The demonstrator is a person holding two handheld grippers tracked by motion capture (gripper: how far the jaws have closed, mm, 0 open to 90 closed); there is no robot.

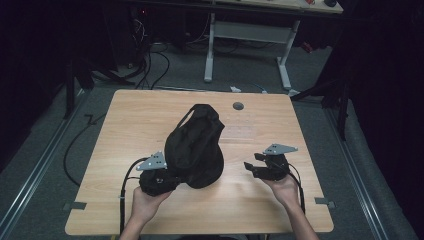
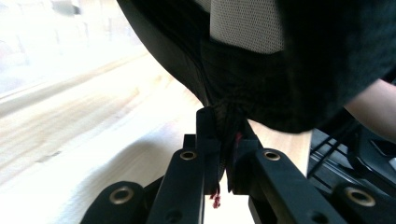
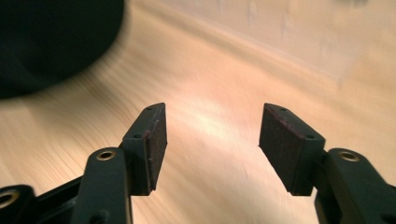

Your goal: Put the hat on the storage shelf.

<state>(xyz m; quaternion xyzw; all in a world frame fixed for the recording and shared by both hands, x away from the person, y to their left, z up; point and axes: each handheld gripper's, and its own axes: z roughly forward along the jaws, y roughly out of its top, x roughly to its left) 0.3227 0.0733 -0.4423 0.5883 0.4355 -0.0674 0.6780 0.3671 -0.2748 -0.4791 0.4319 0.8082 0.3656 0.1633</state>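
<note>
Black cloth of the bag (image 1: 195,147), mid-bench toward its near edge, is pinched tight in your left gripper (image 2: 223,154). Your right gripper (image 3: 212,144) gapes empty beside it, near the bench's (image 1: 250,210) right edge.

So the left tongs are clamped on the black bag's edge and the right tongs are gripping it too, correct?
Not quite. The left tongs are clamped on the black bag, but the right tongs stand open with nothing between them, above bare table, as the right gripper view shows.
</note>
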